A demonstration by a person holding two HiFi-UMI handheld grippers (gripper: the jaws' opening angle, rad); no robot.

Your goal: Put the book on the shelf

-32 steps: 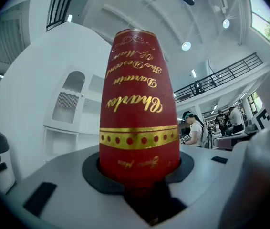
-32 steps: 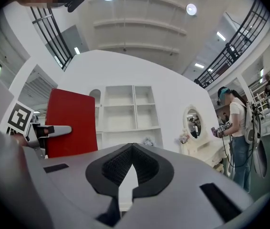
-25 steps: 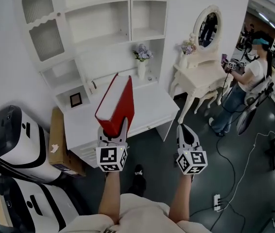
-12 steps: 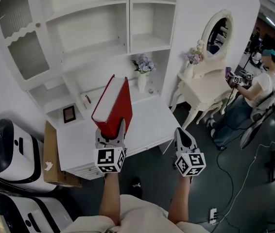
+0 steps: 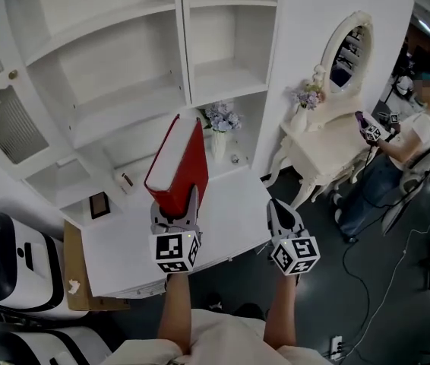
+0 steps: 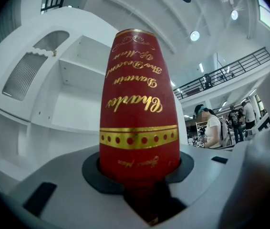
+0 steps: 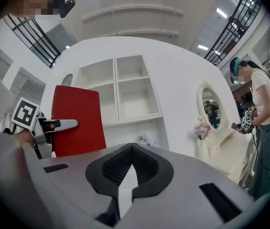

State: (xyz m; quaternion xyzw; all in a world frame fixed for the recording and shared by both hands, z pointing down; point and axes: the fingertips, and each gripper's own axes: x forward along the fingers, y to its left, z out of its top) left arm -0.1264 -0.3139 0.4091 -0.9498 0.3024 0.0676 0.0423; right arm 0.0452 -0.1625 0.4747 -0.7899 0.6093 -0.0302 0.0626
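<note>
At the centre of the head view, the left tongs point(image 5: 175, 204) clamp the lower end of a red book point(image 5: 178, 158). The book stands upright over the white counter point(image 5: 116, 249), before the white shelf unit point(image 5: 124, 97) that fills the upper left. Just right of centre, the right tongs point(image 5: 279, 213) are closed on nothing.

Red and gold against white

The book point(image 6: 140, 104) is bound in red, lettered in gold script and banded in gold with red dots; the shelf point(image 5: 124, 90) is painted white; black-and-white square patterns are borne by the left gripper point(image 5: 175, 204) and right gripper point(image 5: 274, 208).
</note>
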